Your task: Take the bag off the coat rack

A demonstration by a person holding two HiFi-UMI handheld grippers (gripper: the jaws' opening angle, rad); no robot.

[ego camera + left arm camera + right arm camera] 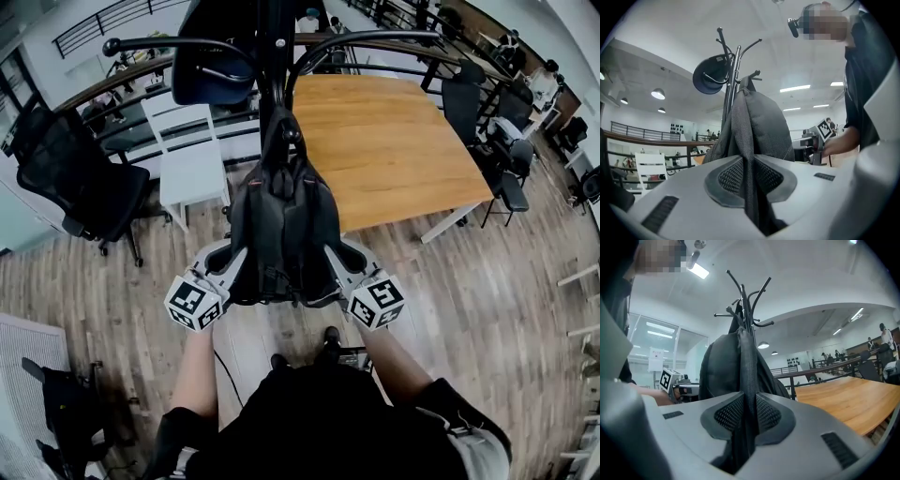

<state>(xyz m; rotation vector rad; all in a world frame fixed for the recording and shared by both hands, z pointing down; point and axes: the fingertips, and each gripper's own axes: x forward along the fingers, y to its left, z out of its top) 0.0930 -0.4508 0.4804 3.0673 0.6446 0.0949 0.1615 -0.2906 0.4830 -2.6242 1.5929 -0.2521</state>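
Observation:
A dark grey backpack (284,225) hangs by its top loop from a black coat rack (272,56) straight in front of me. My left gripper (242,272) is at the bag's lower left side and my right gripper (330,267) at its lower right. In the left gripper view the left gripper (749,176) is shut, pinching a fold of the bag's fabric (743,140); the bag (764,126) rises above toward the rack (732,70). In the right gripper view the right gripper (749,416) is shut on a dark strap (748,371) of the bag (719,366) below the rack (746,296).
A dark round hat-like thing (710,75) hangs on another hook of the rack. A wooden table (394,141) stands behind the rack on the right, a white chair (192,159) on the left, and black office chairs (75,183) further out. A railing (141,84) runs behind.

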